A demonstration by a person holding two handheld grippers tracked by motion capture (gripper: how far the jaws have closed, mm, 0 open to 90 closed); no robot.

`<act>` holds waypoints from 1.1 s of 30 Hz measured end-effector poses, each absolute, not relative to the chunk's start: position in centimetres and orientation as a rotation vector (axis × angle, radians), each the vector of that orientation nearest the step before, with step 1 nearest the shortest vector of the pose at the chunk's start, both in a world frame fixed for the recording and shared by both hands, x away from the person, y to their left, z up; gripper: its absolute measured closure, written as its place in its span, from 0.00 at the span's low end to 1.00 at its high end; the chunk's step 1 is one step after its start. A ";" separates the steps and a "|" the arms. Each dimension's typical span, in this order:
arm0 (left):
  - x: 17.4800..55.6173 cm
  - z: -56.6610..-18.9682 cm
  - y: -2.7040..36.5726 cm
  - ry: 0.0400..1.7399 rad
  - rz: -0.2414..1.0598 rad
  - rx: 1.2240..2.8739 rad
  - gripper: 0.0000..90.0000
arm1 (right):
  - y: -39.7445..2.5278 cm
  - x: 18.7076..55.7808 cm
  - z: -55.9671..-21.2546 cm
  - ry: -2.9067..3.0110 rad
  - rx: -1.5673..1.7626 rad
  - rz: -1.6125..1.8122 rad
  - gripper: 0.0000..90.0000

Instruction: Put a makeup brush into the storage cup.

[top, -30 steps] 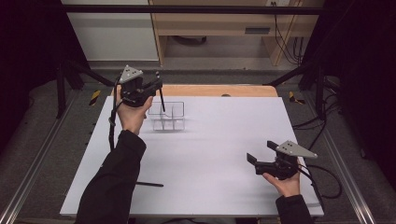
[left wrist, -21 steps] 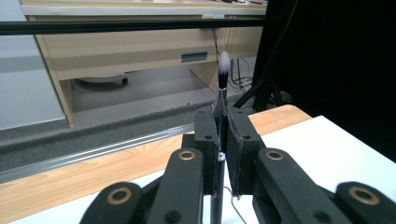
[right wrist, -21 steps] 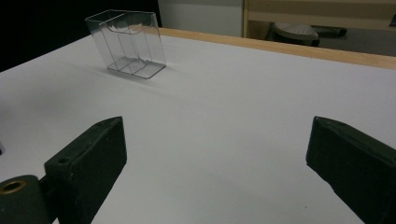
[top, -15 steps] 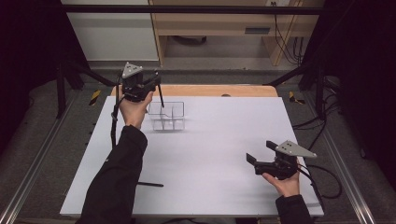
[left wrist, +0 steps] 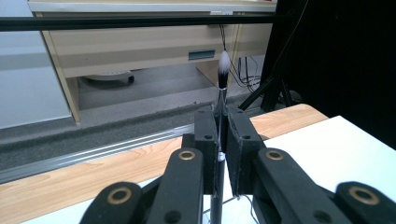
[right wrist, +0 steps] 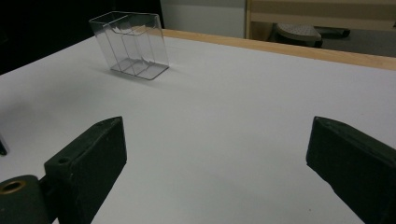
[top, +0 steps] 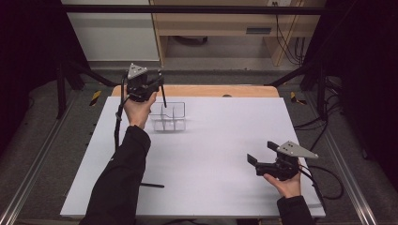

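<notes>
Between the closed left tongs (left wrist: 219, 154) stands a makeup brush (left wrist: 222, 74), slim, light, slick-handled, best pinched mid-handle, just above the clear organizer (top: 169, 117); right tongs (right wrist: 215, 172) gape wide, holding nothing.

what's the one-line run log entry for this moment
left gripper: shut on brush, bristles up, above clear organizer | right gripper: open, low over white table | second brush: lying near front edge

Slim black-handled brush (left wrist: 219, 107) — white tuft up, upright — above the clear divided organizer (top: 168, 116).
</notes>
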State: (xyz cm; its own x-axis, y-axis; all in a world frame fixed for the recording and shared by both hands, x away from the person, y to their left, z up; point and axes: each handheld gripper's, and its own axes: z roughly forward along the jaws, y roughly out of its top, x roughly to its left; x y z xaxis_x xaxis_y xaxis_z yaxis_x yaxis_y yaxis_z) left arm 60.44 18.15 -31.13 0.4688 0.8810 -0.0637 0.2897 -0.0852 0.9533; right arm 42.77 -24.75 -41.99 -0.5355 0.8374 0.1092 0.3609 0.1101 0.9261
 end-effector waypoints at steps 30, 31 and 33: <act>60.5 -35.1 18.4 1.041 0.647 1.679 0.93 | -24.6 42.8 -42.2 1.964 1.150 1.407 0.06; 60.5 -35.3 18.3 1.041 0.644 1.680 0.93 | -24.6 42.8 -42.2 1.964 1.150 1.408 0.06; 60.4 -35.7 18.3 1.044 0.638 1.685 0.93 | -24.5 42.8 -42.2 1.965 1.149 1.407 0.06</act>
State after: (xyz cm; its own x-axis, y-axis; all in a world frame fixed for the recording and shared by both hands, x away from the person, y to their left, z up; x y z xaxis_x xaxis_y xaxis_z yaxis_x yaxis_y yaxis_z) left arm 60.45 18.28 -35.66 0.4859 0.8714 -0.0677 0.3373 -0.1155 0.9343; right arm 42.82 -24.54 -42.18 -0.5444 0.8331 0.0977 0.3606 0.1273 0.9240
